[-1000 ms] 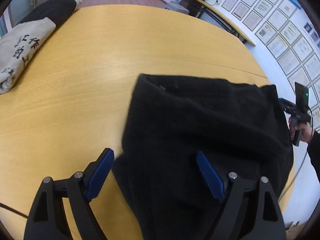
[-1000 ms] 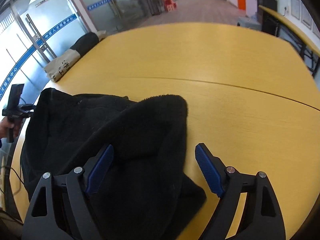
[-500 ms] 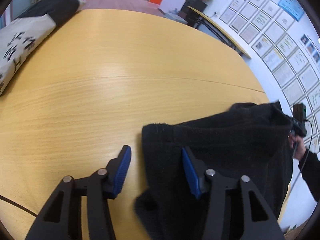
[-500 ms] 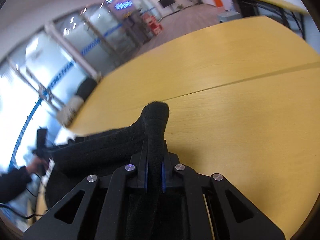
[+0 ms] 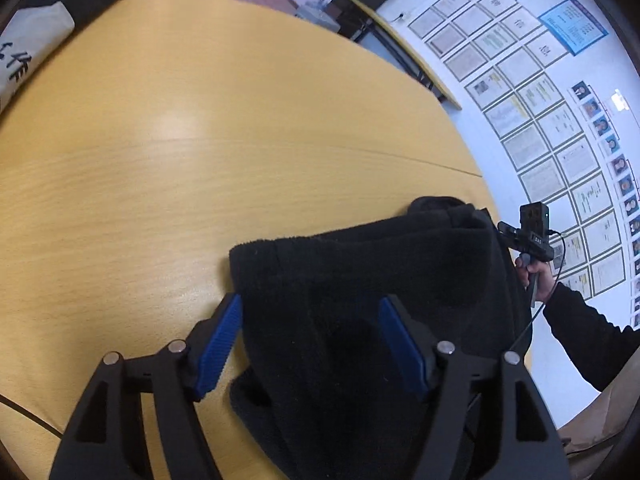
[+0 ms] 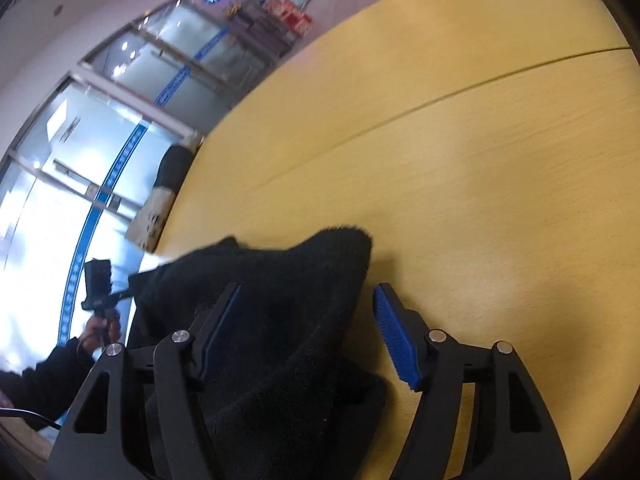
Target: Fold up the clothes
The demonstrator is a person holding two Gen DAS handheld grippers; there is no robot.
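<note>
Lying bunched on the yellow tabletop (image 5: 168, 168), the black fuzzy garment (image 5: 360, 280) sits between both claws; left claw (image 5: 310, 344) and right claw (image 6: 306, 328) gape wide.

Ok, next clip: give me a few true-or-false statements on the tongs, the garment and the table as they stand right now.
1. Both tongs are open. True: left tongs and right tongs stand spread.
2. The black fleece garment is white. False: it is black.
3. The garment lies on a yellow wooden table. True.
4. The right tongs clamp the fabric. False: their jaws are apart, with fabric lying between them.
5. A cream bag with black lettering sits at the table's far edge. True.
</note>
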